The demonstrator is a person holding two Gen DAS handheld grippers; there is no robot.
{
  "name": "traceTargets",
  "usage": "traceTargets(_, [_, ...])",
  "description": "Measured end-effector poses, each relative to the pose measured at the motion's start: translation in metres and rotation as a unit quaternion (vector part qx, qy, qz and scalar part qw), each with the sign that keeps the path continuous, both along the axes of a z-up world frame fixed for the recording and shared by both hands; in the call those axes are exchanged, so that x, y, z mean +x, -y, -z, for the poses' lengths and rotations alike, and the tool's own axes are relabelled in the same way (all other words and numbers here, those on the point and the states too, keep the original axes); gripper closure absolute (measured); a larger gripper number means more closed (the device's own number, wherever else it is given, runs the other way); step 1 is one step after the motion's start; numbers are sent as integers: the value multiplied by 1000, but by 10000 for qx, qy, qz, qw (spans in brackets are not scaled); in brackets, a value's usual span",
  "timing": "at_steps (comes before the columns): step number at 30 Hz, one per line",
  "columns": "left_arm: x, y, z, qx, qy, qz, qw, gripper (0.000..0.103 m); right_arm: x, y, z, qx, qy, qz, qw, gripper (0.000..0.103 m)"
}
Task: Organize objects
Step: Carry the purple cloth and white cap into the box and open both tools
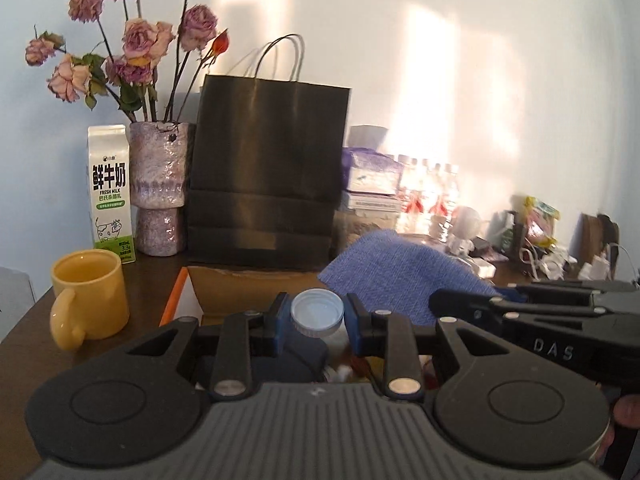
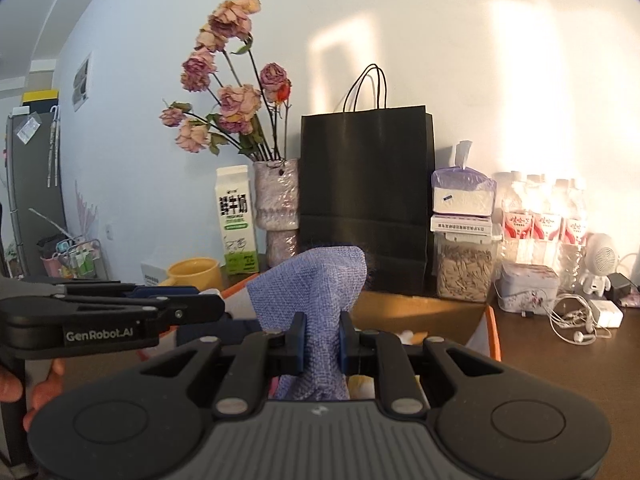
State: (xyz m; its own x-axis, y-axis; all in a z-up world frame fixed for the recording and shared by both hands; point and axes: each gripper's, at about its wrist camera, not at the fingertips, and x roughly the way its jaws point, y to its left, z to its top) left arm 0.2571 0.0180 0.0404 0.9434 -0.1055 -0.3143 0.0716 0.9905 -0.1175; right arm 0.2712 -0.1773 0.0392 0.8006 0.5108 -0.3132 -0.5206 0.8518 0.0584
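Two hand-held grippers are raised side by side over a dark wooden counter [image 2: 560, 364] against a pale wall. Straight ahead of both stands a tall black paper bag [image 1: 268, 168]. In front of it, just below and ahead of the fingers, lies an open cardboard box [image 2: 420, 312] with an orange edge. Left of the bag are a mottled purple vase [image 1: 158, 184] of dried roses, a milk carton [image 1: 110, 192] and a yellow mug [image 1: 90, 296].

The right hand-held gripper [image 2: 322, 344] is clamped on a blue woven cloth [image 2: 316, 292], which rises from between its fingers and flops forward toward the bag. The left hand-held gripper [image 1: 317, 316] is closed on a small white-capped bottle [image 1: 317, 312], held upright, cap on top; its body is mostly hidden.

Both items hang above the box's near edge, so each hand looks about equally near to it. The box's contents are too hidden to name.
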Motion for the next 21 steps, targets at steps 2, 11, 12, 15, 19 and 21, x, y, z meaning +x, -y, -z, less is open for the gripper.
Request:
traceTargets(2, [15,-4,3,-40,-18,-42,10000,74,17,-6,5,-7,-71,40,10000,89])
traceTargets(11, [56,-16,25,-36,-294,-80,9995,60,62,-16,33,-296,-313,269,9987,76])
traceTargets(12, [56,-18,26,-40,-286,-131,9995,34,64,-16,36,-365,-343,298,9983,69])
traceTargets(15, [52,-22,25,48,-124,-447,9989,0,64,-14,41,-472,-378,389,9974,0])
traceTargets(19, [52,-25,22,77,-150,-604,9980,0,58,-15,40,-489,-232,389,9978,0])
traceTargets(21, [51,-26,22,76,-173,-623,9979,0,57,-17,40,-534,-216,394,9976,0])
